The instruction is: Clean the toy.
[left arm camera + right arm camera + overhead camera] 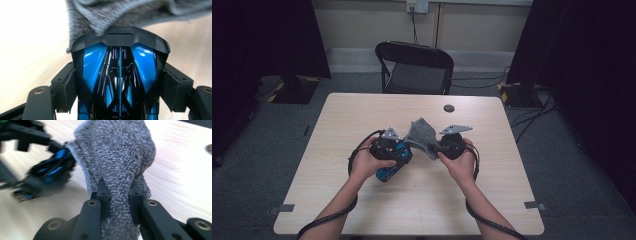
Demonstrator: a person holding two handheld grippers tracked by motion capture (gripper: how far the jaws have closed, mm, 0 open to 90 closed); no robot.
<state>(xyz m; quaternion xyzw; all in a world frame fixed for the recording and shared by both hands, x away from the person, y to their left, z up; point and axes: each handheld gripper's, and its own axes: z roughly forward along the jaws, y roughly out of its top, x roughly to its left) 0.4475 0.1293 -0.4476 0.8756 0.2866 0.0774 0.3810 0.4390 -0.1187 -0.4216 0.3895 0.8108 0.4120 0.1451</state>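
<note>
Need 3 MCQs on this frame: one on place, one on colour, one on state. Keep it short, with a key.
1. Where is the grey cloth?
A. on the chair
B. between the two grippers, above the table
C. flat at the table's near edge

2. What colour is the toy car?
A. blue and black
B. red and white
C. yellow

3. How is the right gripper?
A. wide open, nothing in it
B. lying on the table
C. shut on the cloth

Key: 1 B, the high view shows the cloth bunched between both hands over the table; 2 A, glossy blue panels on a black body sit between the left gripper's pads; 3 C, both jaws pinch the cloth's fold.
</note>
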